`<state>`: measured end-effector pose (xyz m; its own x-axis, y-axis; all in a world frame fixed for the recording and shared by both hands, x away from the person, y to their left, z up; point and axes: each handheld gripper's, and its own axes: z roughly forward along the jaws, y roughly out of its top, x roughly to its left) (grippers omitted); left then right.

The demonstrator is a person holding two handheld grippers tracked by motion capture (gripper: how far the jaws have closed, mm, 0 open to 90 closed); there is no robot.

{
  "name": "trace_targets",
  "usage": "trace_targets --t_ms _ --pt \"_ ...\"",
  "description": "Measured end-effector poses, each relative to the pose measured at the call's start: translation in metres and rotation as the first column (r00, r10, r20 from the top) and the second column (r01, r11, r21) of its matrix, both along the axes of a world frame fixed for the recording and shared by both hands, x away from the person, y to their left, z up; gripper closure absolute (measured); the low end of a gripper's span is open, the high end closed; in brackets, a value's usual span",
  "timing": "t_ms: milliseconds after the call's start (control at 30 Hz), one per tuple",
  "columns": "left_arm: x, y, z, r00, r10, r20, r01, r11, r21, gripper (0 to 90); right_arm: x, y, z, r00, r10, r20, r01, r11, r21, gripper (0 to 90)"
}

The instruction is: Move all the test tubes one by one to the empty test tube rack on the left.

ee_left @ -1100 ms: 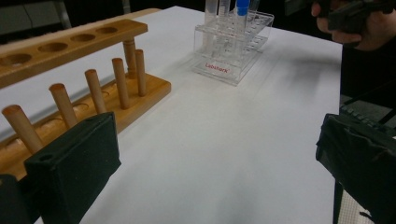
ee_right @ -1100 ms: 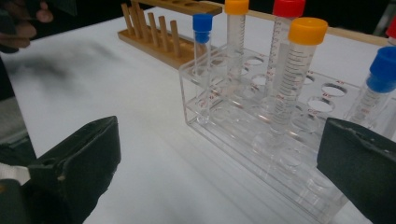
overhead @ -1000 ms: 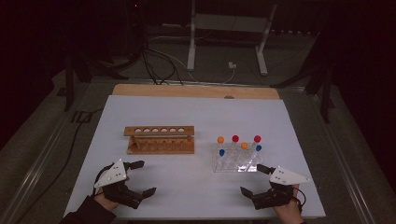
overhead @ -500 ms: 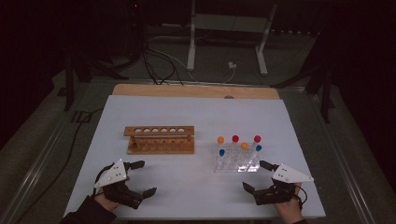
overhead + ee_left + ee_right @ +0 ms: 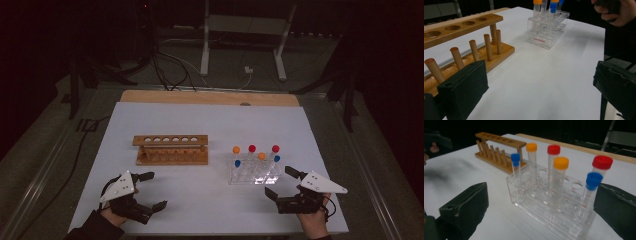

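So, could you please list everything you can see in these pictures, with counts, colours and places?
Table: one, white top, wooden strip along the far edge.
Wooden rack: one, brown, six empty holes, left of centre.
Clear rack: one, transparent plastic, right of centre, red lettering on one end.
Orange-capped tubes: two, standing in the clear rack.
Red-capped tubes: two, standing in the clear rack.
Blue-capped tubes: two, shorter, in the clear rack.
Metal stand: one, pale, on the floor beyond the table.
Cables: several, dark, on the floor.
Left gripper: black, open, near left.
Right gripper: black, open, by the clear rack.
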<state>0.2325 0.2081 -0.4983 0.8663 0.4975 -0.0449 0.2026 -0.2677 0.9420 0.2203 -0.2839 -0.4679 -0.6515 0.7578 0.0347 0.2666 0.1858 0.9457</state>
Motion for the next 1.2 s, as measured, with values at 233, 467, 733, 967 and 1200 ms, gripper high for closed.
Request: trace_targets --t_ms 233,467,733,967,1200 --pt "0.001 0.000 0.000 1.0000 -0.002 -0.003 0.002 1.0000 -0.005 0.4 0.002 0.011 0.013 0.9998 -0.020 0.009 0.020 1.000 0.006 0.0" --pt "0.001 0.000 0.000 1.0000 -0.002 -0.001 0.002 1.0000 0.003 0.4 0.010 0.025 0.021 0.9999 -0.003 0.010 0.003 1.000 -0.003 0.0" --pt "0.001 0.000 0.000 1.0000 -0.002 -0.002 0.002 1.0000 0.000 0.4 0.017 0.044 0.021 0.9999 0.014 0.003 -0.014 0.999 -0.031 0.0" --pt "0.001 0.000 0.000 1.0000 -0.003 -0.004 0.003 1.0000 -0.001 0.4 0.024 0.061 0.016 0.9993 0.004 -0.036 -0.006 0.999 -0.035 0.0" --pt "0.002 0.000 0.000 1.0000 -0.005 -0.007 0.005 1.0000 -0.005 0.4 0.030 0.071 0.011 0.9975 -0.007 -0.070 0.004 0.999 -0.050 3.5"
